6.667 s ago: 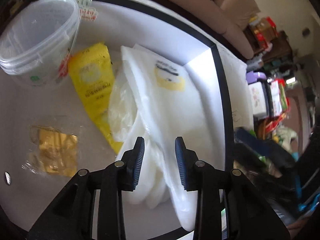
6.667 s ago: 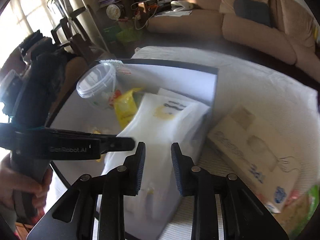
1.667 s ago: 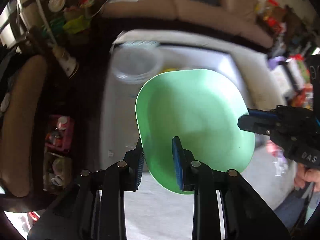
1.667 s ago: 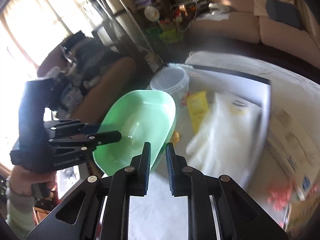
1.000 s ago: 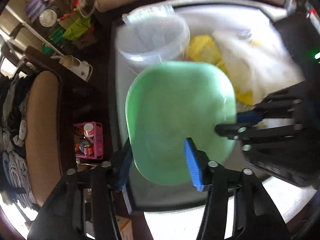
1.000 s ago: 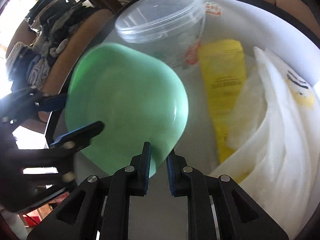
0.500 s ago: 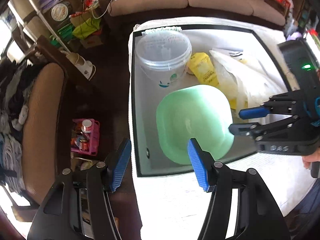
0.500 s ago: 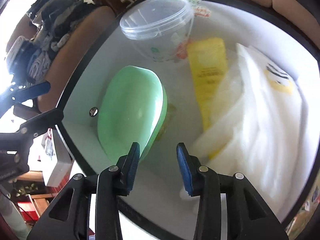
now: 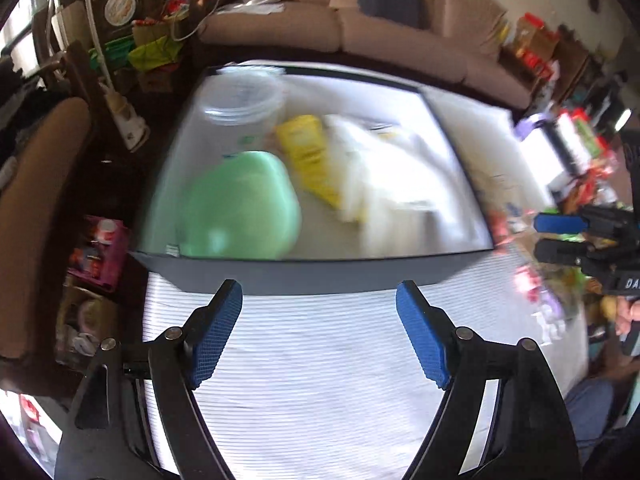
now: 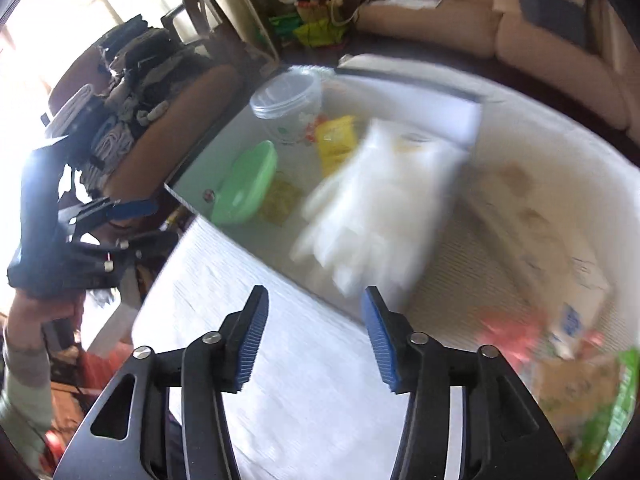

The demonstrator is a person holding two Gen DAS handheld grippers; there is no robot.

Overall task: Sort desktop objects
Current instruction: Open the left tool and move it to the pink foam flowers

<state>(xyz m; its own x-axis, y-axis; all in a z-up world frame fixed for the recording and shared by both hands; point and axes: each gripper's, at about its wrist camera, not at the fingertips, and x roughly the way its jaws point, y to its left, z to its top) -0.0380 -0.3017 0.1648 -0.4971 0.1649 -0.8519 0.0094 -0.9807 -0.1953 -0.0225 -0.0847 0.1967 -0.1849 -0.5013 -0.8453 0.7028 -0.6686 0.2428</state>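
The green bowl (image 9: pixel 244 208) sits in the near left corner of the black-edged tray (image 9: pixel 320 272), just near of the clear tub (image 9: pixel 240 104) and left of the yellow packet (image 9: pixel 308 152) and white gloves (image 9: pixel 384 176). Both the left hand-held gripper (image 9: pixel 320 332) and the right hand-held gripper (image 10: pixel 314 336) have just been opening; each stands apart with nothing between its jaws, over the white ribbed cloth (image 9: pixel 328 380).

Strong daylight floods in from a window (image 10: pixel 48 8) at upper left of the right view, blown out to white. The tray (image 9: pixel 320 272) and its contents smear with motion blur. Fisheye bending darkens both views' corners.
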